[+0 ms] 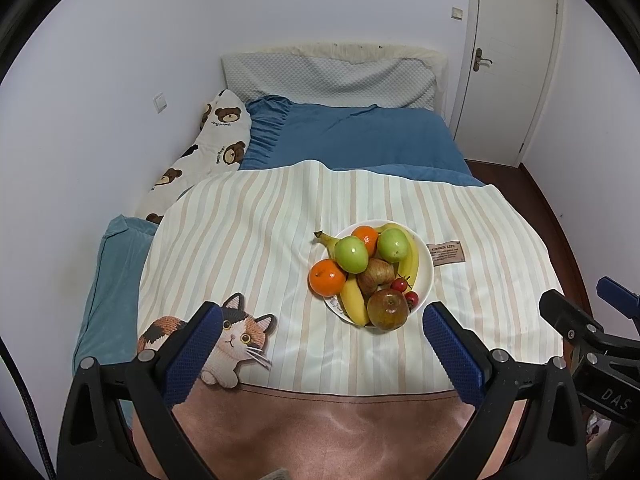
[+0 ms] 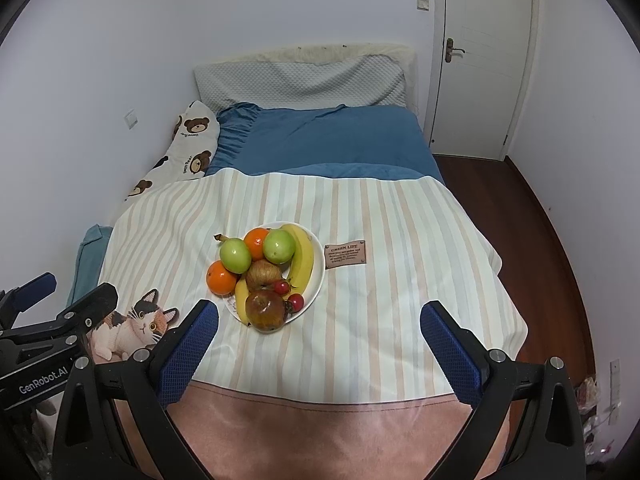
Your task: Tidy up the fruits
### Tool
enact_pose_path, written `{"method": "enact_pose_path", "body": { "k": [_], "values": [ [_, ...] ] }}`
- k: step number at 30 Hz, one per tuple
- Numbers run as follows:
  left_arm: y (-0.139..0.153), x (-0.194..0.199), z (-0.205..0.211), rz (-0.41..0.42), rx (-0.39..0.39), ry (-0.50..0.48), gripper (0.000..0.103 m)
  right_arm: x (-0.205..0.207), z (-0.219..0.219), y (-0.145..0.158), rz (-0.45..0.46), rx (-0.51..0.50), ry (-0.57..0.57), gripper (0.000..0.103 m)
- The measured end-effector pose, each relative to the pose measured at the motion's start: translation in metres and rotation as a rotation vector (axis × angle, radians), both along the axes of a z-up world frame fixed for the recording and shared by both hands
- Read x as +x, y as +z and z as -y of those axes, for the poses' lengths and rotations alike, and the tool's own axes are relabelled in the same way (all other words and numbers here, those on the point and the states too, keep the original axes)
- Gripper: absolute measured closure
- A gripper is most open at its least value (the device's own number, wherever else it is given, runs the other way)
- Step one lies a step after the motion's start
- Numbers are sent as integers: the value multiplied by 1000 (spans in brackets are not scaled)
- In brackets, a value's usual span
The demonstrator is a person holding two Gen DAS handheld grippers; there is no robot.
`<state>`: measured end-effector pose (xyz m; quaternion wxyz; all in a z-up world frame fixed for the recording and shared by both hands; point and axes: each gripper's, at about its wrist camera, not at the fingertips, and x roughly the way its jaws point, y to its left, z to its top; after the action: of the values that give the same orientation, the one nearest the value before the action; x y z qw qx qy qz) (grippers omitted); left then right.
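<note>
A white plate (image 1: 427, 276) (image 2: 318, 276) sits on a striped blanket and is piled with fruit: two green apples (image 1: 351, 255) (image 2: 235, 255), two oranges (image 1: 327, 277) (image 2: 221, 278), bananas (image 1: 409, 258) (image 2: 302, 258), a red-brown apple (image 1: 388, 308) (image 2: 265, 311), a brown fruit (image 1: 375, 276) and small red fruits (image 1: 400, 285) (image 2: 295, 302). My left gripper (image 1: 322, 326) is open and empty, just short of the plate. My right gripper (image 2: 319, 322) is open and empty, with the plate ahead to its left. Each gripper shows at the edge of the other's view.
The striped blanket (image 1: 248, 240) (image 2: 400, 300) has a cat patch (image 1: 236, 340) (image 2: 136, 328) and a brown label (image 1: 446, 253) (image 2: 345, 254). Beyond it lie blue bedding (image 1: 360, 136), a bear-print pillow (image 1: 216, 140) and a grey pillow (image 1: 328, 76). A door (image 1: 508, 60) and wood floor (image 2: 552, 240) are to the right.
</note>
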<state>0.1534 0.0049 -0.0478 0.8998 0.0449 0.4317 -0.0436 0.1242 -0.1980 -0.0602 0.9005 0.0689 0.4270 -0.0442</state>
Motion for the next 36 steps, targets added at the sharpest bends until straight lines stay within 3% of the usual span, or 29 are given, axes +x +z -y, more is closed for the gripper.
{"method": "enact_pose_path", "body": {
  "k": [36],
  "values": [
    [3,-6,-13,3,4,19,1,-5,-11,8,2,-2,17,0]
  ]
}}
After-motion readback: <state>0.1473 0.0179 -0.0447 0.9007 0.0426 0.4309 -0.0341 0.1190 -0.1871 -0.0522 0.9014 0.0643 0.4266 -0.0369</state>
